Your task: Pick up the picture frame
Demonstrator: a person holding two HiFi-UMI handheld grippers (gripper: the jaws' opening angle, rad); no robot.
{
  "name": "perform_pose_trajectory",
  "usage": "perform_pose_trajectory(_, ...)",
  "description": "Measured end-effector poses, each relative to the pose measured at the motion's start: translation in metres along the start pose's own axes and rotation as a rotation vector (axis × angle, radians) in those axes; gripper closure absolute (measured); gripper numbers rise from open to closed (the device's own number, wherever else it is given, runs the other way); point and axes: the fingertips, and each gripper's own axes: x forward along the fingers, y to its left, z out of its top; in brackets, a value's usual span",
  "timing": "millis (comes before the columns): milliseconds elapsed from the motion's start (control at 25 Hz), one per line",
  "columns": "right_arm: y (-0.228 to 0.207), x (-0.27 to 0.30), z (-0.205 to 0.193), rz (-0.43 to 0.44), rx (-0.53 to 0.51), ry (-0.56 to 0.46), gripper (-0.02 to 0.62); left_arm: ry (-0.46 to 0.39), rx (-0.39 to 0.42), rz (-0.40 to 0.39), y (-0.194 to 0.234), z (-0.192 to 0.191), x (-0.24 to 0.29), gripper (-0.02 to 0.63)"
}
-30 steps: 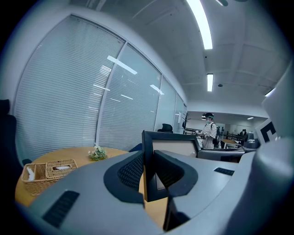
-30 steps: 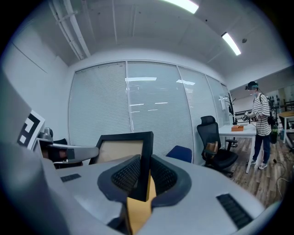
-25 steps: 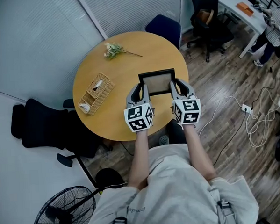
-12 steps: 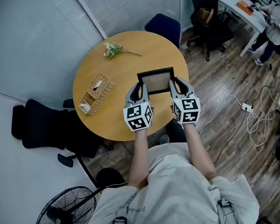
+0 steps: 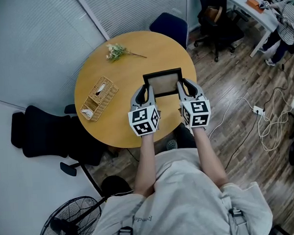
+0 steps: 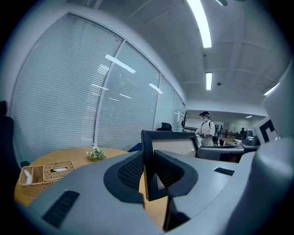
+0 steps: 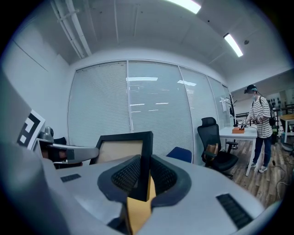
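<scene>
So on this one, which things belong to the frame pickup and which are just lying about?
Job: picture frame; left gripper, shut on its left edge; right gripper, shut on its right edge.
Lying about: wicker basket and flower sprig on the round table; floor fan.

The left gripper (image 6: 148,166) clamps its jaws on one edge of the picture frame (image 6: 169,134).
</scene>
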Motion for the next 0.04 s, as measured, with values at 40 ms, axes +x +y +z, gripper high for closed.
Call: perform_pose_trajectory(40,-0.0010,0.0003,0.0008,-0.001,0.000,-0.002,0.520,-0.001,0.001,-0.001,-0.0007,0.0005,0.0007,0.517)
